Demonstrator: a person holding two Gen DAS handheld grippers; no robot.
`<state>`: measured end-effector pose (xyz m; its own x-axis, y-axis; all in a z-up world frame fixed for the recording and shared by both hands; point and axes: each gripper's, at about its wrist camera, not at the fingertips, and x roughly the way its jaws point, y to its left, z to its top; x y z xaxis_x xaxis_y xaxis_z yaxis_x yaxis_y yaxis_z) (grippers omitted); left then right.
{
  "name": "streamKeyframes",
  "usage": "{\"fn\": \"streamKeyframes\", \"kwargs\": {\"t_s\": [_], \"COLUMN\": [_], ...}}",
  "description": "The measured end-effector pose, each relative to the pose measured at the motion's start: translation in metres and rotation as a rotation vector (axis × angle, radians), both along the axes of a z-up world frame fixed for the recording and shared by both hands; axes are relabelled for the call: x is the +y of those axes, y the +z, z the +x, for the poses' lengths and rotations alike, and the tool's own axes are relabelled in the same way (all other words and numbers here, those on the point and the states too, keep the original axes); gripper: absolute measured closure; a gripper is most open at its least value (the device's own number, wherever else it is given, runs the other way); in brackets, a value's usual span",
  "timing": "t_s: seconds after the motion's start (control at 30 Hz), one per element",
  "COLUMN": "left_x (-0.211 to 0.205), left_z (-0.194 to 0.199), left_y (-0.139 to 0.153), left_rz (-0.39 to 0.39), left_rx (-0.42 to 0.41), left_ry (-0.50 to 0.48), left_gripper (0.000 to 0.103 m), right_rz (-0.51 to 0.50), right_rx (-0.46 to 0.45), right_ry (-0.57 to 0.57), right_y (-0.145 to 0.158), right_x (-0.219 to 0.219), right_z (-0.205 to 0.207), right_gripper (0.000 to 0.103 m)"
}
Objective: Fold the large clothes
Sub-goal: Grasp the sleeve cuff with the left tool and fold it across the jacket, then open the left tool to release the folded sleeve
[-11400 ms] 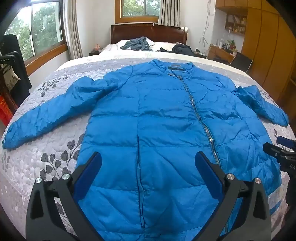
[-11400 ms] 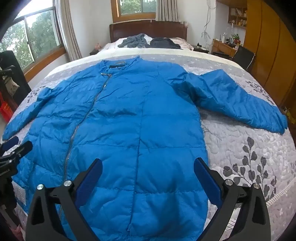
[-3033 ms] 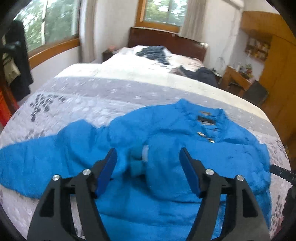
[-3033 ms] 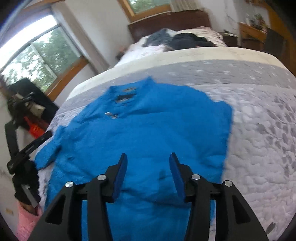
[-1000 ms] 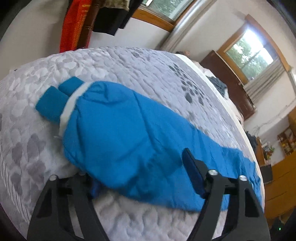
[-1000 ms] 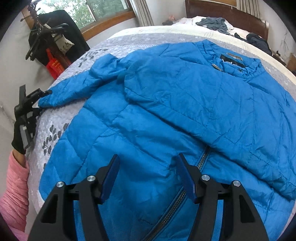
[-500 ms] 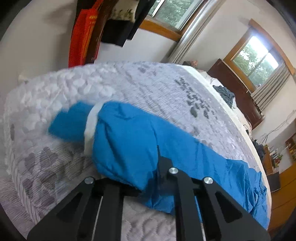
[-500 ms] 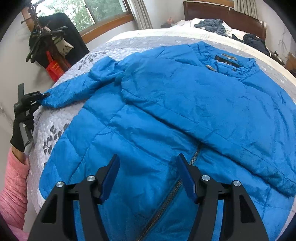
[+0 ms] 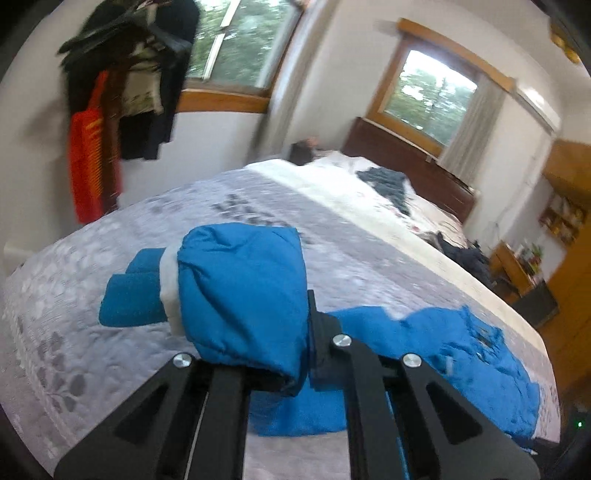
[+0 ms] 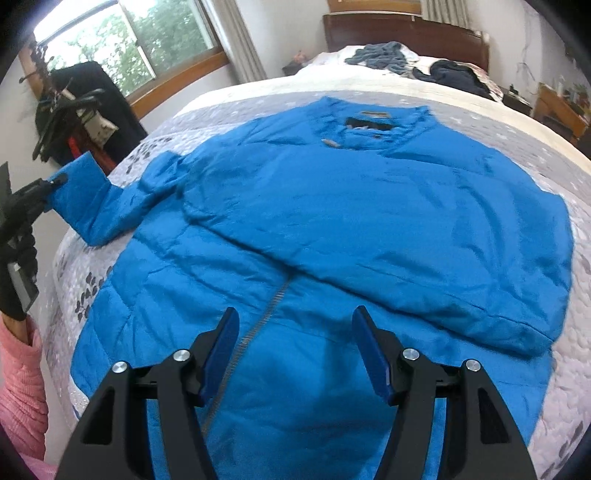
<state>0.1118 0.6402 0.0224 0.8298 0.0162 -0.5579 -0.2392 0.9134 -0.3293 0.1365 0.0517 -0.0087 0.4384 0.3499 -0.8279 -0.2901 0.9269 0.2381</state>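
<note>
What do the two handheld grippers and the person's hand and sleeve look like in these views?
Both the left gripper and right gripper have black angular frames with silver screws; the right's fingers carry blue pads. The hand wears a black glove over a pink sleeve.

A bed [image 10: 554, 122] with a grey leaf-patterned quilt fills the white-walled room. Behind it stands a dark wooden headboard [image 10: 406, 29]; wood-framed windows [image 10: 140, 44] left of the headboard admit daylight. Right of the headboard stands a wooden cabinet [image 9: 570, 206].
</note>
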Motion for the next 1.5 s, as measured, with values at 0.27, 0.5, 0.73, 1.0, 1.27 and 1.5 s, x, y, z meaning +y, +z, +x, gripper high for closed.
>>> {"fn": "streamKeyframes", "kwargs": {"t_s": [0.27, 0.5, 0.73, 1.0, 1.27, 1.5], "left_x": [-0.11, -0.206, -0.263, -0.289, -0.292, -0.242], "left_z": [0.017, 0.031, 0.053, 0.077, 0.065, 0.008], "left_y": [0.015, 0.014, -0.02, -0.086, -0.096, -0.064], "left_rz": [0.069, 0.078, 0.072, 0.058, 0.014, -0.11], "left_rx": [-0.031, -0.035, 0.024, 0.185, 0.233, 0.122], "left_ry": [-0.207, -0.393, -0.493, -0.547, -0.665, -0.799], "left_gripper": [0.098, 0.098, 0.097, 0.097, 0.077, 0.053], "right_rz": [0.012, 0.039, 0.047, 0.041, 0.056, 0.08], "right_rx": [-0.032, -0.038, -0.038, 0.02, 0.046, 0.035], "right_ry": [-0.069, -0.129, -0.176, -0.198, -0.194, -0.19], "right_y": [0.008, 0.012, 0.012, -0.005, -0.017, -0.007], "right_x": [-0.029, -0.054, -0.074, -0.082, -0.086, -0.082], "right_z": [0.0, 0.004, 0.009, 0.018, 0.022, 0.02], "right_gripper": [0.039, 0.039, 0.039, 0.039, 0.039, 0.036]}}
